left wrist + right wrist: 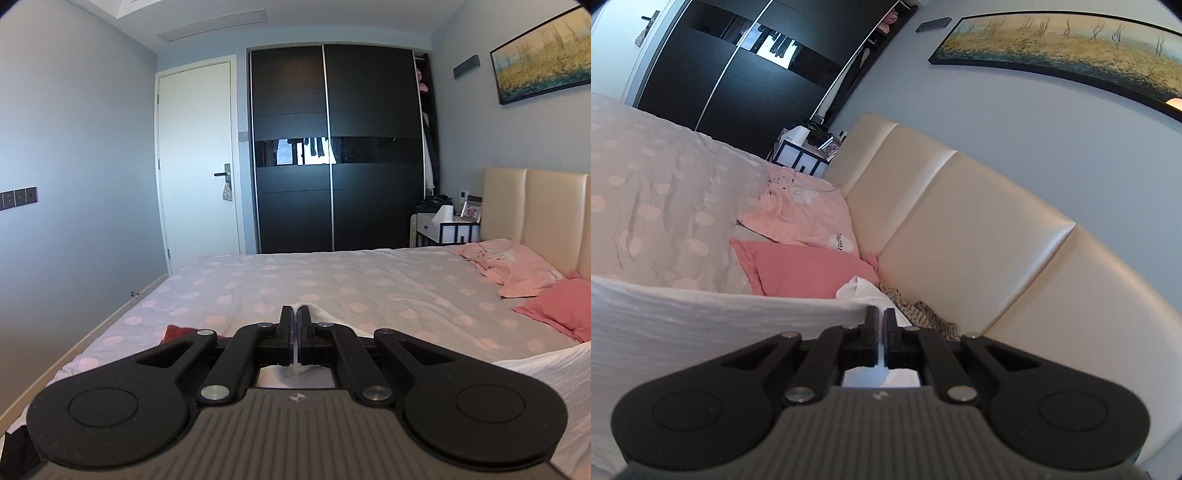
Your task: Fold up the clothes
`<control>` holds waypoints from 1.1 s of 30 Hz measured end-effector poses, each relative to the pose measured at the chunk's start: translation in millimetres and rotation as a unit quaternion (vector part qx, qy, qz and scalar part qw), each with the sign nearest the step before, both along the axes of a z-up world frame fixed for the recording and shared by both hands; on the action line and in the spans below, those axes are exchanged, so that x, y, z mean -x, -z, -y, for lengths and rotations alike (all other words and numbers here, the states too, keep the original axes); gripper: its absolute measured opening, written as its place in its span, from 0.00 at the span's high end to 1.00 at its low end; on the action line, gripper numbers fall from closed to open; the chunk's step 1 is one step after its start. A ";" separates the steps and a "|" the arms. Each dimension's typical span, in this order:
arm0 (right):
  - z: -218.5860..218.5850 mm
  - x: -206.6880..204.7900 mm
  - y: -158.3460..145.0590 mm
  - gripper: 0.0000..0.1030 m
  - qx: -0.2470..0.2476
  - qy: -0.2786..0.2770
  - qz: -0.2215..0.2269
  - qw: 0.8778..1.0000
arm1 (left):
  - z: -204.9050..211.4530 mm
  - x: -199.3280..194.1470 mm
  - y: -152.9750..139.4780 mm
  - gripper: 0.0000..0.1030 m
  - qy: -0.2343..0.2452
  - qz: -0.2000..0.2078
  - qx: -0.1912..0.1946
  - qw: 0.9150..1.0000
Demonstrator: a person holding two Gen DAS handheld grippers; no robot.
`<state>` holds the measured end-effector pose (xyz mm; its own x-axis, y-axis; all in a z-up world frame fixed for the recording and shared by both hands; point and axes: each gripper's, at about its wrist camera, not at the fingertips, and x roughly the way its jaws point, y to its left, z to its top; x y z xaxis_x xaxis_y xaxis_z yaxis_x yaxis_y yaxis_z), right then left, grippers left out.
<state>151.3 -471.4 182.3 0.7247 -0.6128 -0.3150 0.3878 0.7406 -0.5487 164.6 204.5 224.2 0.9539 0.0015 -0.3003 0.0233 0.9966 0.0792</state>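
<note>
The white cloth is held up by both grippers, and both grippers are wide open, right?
Not quite. Both grippers hold the white cloth, but they are shut on it: the left gripper in the left wrist view, the right gripper in the right wrist view.

One bed (332,280) carries two pillows, a pale pink printed pillow (809,218) and a plain coral pillow (798,273), plus one white textured garment (701,317), one striped garment (923,314) and one dark red cloth (177,332), with one painting (1071,55) above
</note>
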 end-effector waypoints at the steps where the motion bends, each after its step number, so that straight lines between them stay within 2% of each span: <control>1: -0.2 -13.7 0.4 0.98 0.002 0.002 -0.002 1.000 | 3.2 -14.9 1.5 1.00 -0.004 -0.006 -0.006 1.000; 5: 0.4 -73.3 9.1 0.98 0.013 0.009 -0.021 1.000 | 17.2 -76.0 20.0 1.00 -0.014 -0.034 -0.033 0.999; 10: 3.6 -145.8 44.0 0.98 0.036 0.014 -0.057 0.998 | 34.3 -156.5 57.4 1.00 -0.030 -0.067 -0.051 0.996; 18: 3.4 -240.0 97.0 0.98 0.051 0.009 -0.090 0.995 | 62.2 -256.4 85.2 1.00 -0.049 -0.061 -0.091 0.993; 22: 1.3 -269.2 124.7 0.97 0.047 -0.005 -0.113 0.993 | 74.2 -290.3 116.7 1.00 -0.054 -0.090 -0.111 0.988; 27: 2.8 -282.0 156.9 0.97 0.031 -0.017 -0.136 0.990 | 78.6 -304.4 157.4 1.00 -0.050 -0.130 -0.122 0.983; 29: 4.6 -281.8 165.1 0.90 0.026 -0.019 -0.143 0.989 | 75.7 -305.9 167.5 0.97 -0.047 -0.152 -0.108 0.981; 30: 5.5 -280.7 168.1 0.75 0.021 -0.021 -0.148 0.989 | 73.8 -306.2 171.5 0.91 -0.046 -0.163 -0.102 0.980; 31: 6.4 -279.7 169.5 0.67 0.017 -0.021 -0.151 0.988 | 72.3 -305.2 174.0 0.86 -0.044 -0.172 -0.098 0.979; 32: 7.0 -277.4 169.6 0.57 0.016 -0.020 -0.150 0.988 | 72.1 -302.4 175.1 0.74 -0.041 -0.177 -0.099 0.978; 33: 7.5 -275.1 169.8 0.56 0.015 -0.020 -0.149 0.989 | 72.3 -298.5 174.9 0.62 -0.040 -0.177 -0.102 0.978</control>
<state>426.4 -478.9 12.5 0.6258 -0.5985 -0.5001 0.1771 0.7335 -0.6562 463.1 132.2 49.3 0.7846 0.1672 -0.5970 0.0073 0.9604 0.2785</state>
